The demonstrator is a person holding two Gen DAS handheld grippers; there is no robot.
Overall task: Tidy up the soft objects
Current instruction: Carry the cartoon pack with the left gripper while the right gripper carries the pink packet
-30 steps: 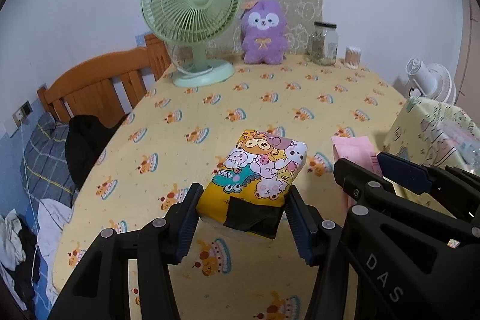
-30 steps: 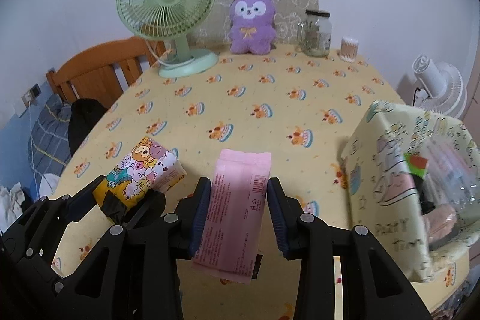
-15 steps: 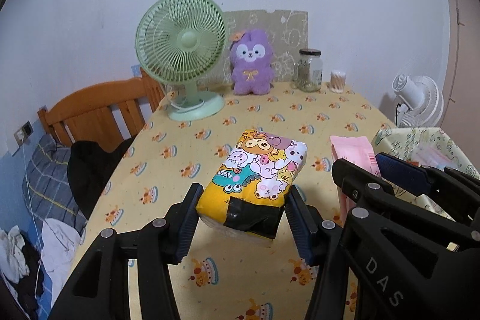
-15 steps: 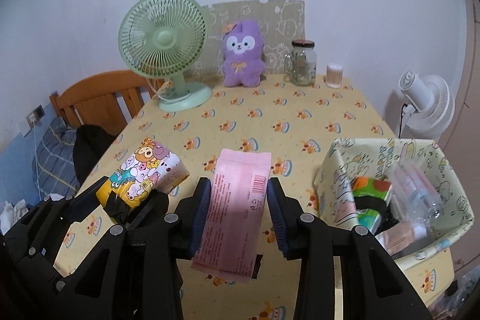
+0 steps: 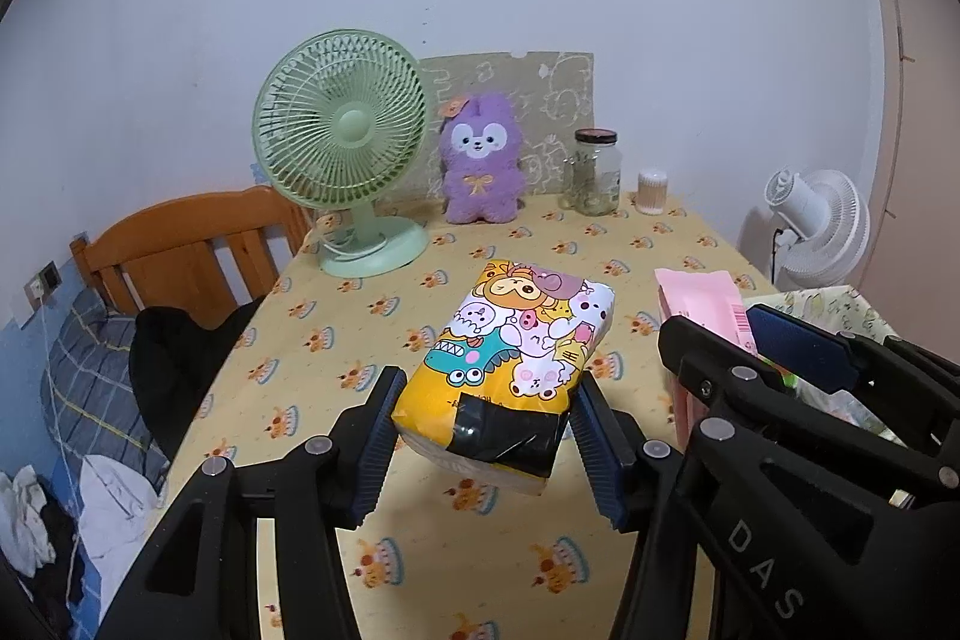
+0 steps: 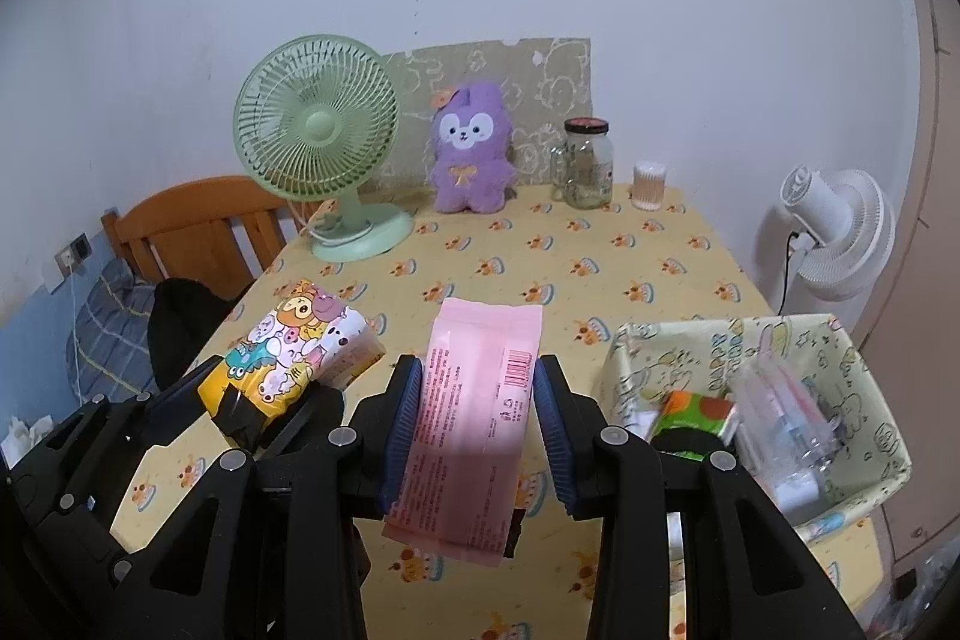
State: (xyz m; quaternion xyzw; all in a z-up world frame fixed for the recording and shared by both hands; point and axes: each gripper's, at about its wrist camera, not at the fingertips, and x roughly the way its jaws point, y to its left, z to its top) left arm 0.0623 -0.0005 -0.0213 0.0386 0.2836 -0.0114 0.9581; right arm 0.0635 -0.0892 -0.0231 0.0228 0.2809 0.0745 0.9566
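My left gripper [image 5: 486, 430] is shut on a yellow cartoon-print tissue pack [image 5: 516, 358] and holds it above the table; the pack also shows in the right wrist view [image 6: 294, 346]. My right gripper [image 6: 477, 427] is shut on a pink wipes pack [image 6: 477, 400], also raised; it shows in the left wrist view [image 5: 699, 298]. A fabric basket [image 6: 864, 436] with several soft packs inside stands on the table to the right of the right gripper. A purple plush toy [image 5: 478, 169] sits at the table's far edge.
A green desk fan [image 5: 342, 148], a glass jar [image 5: 594, 172] and a small cotton-swab tub [image 5: 652, 190] stand along the back of the yellow tablecloth [image 5: 510, 244]. A wooden chair [image 5: 186, 244] is at the left; a white floor fan [image 6: 840, 226] at the right.
Both grippers have risen and pulled back with their packs, so the table looks farther away and more of the basket's inside shows.
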